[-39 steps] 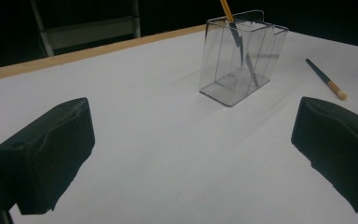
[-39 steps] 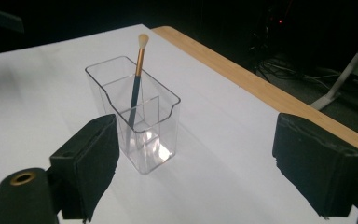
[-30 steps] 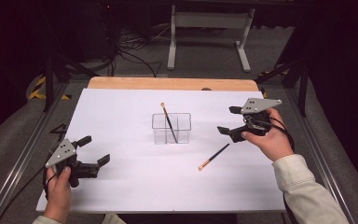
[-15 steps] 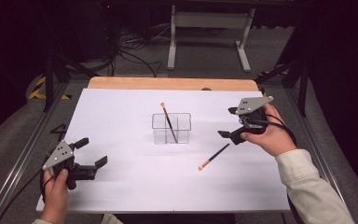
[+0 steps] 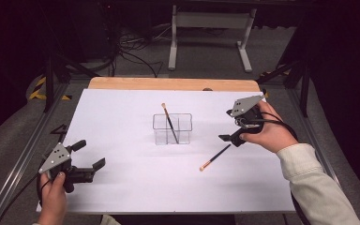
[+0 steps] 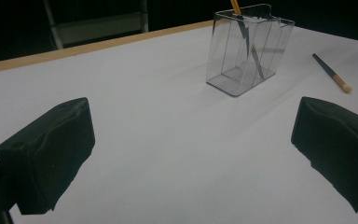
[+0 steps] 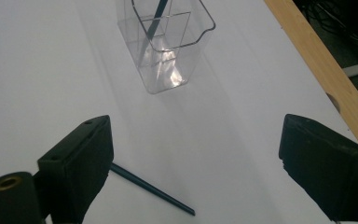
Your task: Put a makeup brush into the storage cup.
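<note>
While my right gripper [image 5: 231, 126] hangs spread above the brush [image 5: 215, 157] on the table [image 5: 122, 108], nothing sits between its jaws. My left gripper [image 5: 89, 154] rests spread too, well apart from the holder [image 5: 172, 129].

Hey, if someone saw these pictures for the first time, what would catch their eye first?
Probably the clear holder mid-table on the white sheet, with one brush standing tilted inside it. A second brush lies flat to its right, just below the right gripper, whose jaws stand open and empty. The left gripper, also open, sits near the sheet's front left corner.
</note>
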Demonstrator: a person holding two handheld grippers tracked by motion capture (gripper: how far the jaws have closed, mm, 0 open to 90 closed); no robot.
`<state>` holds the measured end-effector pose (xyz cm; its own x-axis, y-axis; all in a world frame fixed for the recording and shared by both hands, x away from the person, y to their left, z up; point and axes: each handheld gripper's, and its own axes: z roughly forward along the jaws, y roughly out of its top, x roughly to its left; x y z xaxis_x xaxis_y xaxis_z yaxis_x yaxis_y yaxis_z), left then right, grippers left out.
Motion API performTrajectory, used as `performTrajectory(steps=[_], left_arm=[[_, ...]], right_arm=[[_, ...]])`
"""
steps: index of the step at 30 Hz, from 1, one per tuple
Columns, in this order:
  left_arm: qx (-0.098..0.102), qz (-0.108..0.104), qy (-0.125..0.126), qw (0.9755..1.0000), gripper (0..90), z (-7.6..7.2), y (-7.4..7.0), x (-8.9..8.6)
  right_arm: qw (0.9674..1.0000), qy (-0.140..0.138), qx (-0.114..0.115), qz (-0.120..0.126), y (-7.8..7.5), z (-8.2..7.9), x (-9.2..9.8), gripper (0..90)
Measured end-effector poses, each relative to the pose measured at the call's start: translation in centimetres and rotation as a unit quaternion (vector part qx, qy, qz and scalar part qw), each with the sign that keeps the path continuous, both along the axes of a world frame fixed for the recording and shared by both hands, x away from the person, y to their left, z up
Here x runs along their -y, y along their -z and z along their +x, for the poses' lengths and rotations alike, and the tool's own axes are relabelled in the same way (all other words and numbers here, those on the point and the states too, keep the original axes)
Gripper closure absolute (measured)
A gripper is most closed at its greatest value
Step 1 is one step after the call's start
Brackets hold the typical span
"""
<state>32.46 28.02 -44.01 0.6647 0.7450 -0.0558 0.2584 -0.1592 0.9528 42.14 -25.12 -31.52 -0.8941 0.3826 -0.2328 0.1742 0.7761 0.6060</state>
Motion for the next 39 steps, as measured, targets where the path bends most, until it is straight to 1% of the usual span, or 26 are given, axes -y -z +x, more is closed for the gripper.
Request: performTrajectory(steps=[3,5,6,8,10,12,17,23,28,30,36,39], left_arm=[[0.001,0.002,0.001,1.0,0.4,0.0,0.0,0.0],[0.002,0.001,-0.001,1.0,0.4,-0.1,0.1,-0.1],[0.0,0.0,-0.001,1.0,0.4,-0.2,0.1,-0.1],[0.0,0.006,-0.003,1.0,0.3,-0.2,0.1,-0.2],[-0.005,0.005,-0.004,1.0,0.4,-0.3,0.1,-0.3],[-0.002,0.005,-0.005,1.0,0.4,-0.3,0.1,-0.3],[-0.003,0.004,-0.005,1.0,0.4,-0.4,0.1,-0.3],[-0.003,0.004,-0.003,1.0,0.3,-0.3,0.2,-0.2],[-0.001,0.003,-0.001,1.0,0.4,-0.2,0.1,-0.2],[-0.003,0.003,-0.001,1.0,0.3,-0.2,0.1,-0.1],[-0.003,0.004,0.002,1.0,0.4,0.0,0.1,0.0],[-0.004,0.001,0.002,1.0,0.4,0.0,0.1,0.0]], right_arm=[[1.0,-0.006,-0.003,-0.005,0.0,0.0,-0.2,11.2],[0.9998,-0.014,-0.007,-0.013,0.1,0.0,-0.3,11.5],[0.9997,-0.017,-0.012,-0.016,0.1,0.0,-0.4,11.4],[0.9994,-0.022,-0.015,-0.021,0.3,0.0,-0.5,11.5],[0.9993,-0.025,-0.018,-0.023,0.6,0.1,-0.6,11.5],[0.999,-0.028,-0.021,-0.027,0.7,0.1,-0.7,11.4],[0.9988,-0.026,-0.029,-0.029,1.4,0.4,-0.7,11.3],[0.9978,-0.029,-0.043,-0.041,2.4,0.6,-1.0,11.3],[0.9966,-0.034,-0.053,-0.054,3.1,0.6,-1.3,11.3],[0.996,-0.035,-0.057,-0.06,3.4,0.7,-1.4,11.3],[0.9945,-0.042,-0.066,-0.07,4.2,0.7,-1.8,11.3],[0.9942,-0.041,-0.07,-0.07,4.5,0.7,-1.9,11.3]])
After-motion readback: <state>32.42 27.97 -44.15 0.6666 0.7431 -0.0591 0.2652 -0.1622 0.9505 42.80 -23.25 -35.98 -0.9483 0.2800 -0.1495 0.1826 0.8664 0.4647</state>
